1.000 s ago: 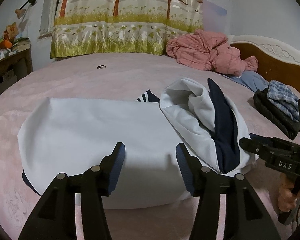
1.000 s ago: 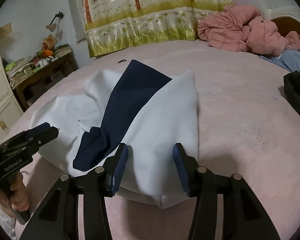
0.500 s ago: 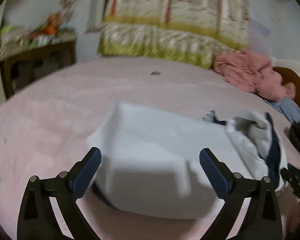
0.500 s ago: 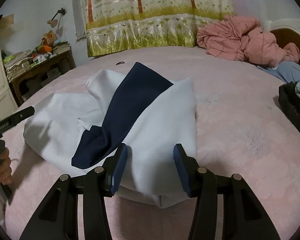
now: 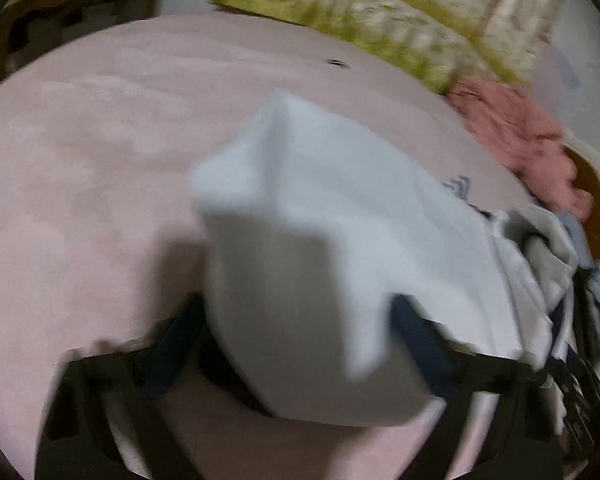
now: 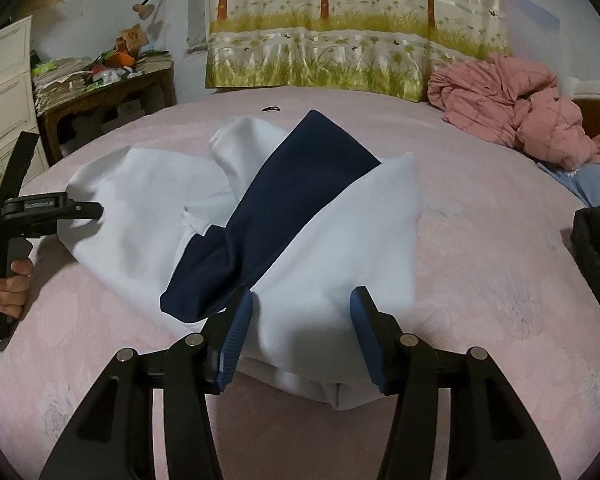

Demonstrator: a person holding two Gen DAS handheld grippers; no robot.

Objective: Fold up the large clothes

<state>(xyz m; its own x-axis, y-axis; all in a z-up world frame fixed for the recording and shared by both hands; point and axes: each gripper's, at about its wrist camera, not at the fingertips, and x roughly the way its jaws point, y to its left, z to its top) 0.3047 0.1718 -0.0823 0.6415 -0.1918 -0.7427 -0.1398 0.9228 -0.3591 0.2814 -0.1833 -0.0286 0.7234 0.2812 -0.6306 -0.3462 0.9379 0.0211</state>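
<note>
A large white garment (image 6: pixel 340 248) with a dark navy panel (image 6: pixel 284 200) lies partly folded on the pink bed (image 6: pixel 480 280). In the blurred left wrist view its white end (image 5: pixel 320 240) fills the middle. My left gripper (image 5: pixel 296 332) is open with its jaws on either side of the garment's near left edge; it also shows in the right wrist view (image 6: pixel 88 210) at that edge. My right gripper (image 6: pixel 300 332) is open with the garment's near right end between its jaws.
A pink quilt (image 6: pixel 512 108) is heaped at the bed's far right by the headboard. Dark and blue clothes (image 6: pixel 596 248) lie at the right edge. A cluttered wooden table (image 6: pixel 100 92) stands left of the bed. A small dark loop (image 6: pixel 271 109) lies far back.
My left gripper opened wide, swung left and came in low onto the garment's left edge. My right gripper stayed in place, still open.
</note>
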